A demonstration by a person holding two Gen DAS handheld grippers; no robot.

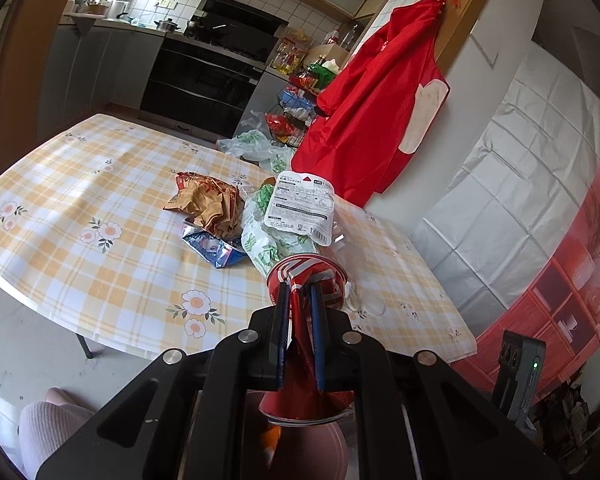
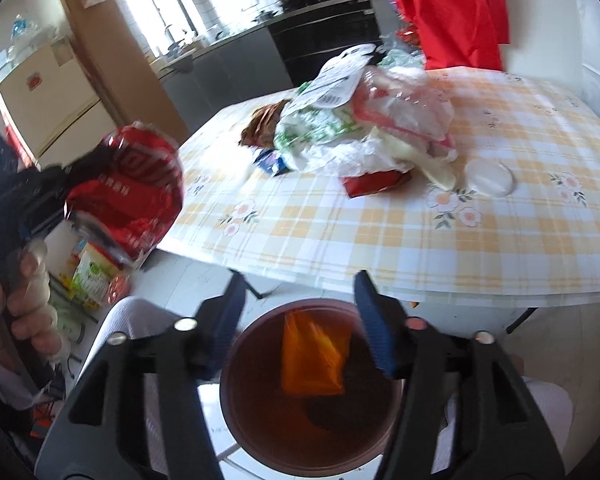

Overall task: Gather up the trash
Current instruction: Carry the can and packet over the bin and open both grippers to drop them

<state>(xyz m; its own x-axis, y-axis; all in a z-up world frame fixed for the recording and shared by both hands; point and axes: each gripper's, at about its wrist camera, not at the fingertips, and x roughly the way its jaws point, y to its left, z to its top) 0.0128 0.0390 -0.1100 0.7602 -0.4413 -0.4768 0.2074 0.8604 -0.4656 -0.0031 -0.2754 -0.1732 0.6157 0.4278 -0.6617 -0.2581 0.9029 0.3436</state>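
My left gripper [image 1: 300, 292] is shut on a crushed red can [image 1: 306, 272] and holds it off the table's near edge, above a brown bin [image 1: 320, 446]. The can also shows in the right wrist view [image 2: 140, 188], at the left, beside the table. My right gripper [image 2: 300, 292] is open and empty, above the brown bin [image 2: 260, 412], which holds an orange wrapper [image 2: 314, 360]. A trash pile lies on the checked table [image 1: 100, 200]: a brown wrapper [image 1: 206, 200], a blue wrapper [image 1: 214, 248], a green-white bag [image 1: 268, 236] and a white label pack [image 1: 300, 208].
A red packet [image 2: 376, 182], a clear plastic lid [image 2: 490, 178] and clear wrapping [image 2: 404, 112] lie on the table [image 2: 500, 240]. A red garment [image 1: 376, 120] hangs by the wall. Kitchen counter and stove [image 1: 212, 72] stand behind. Clutter lies on the floor at left [image 2: 92, 280].
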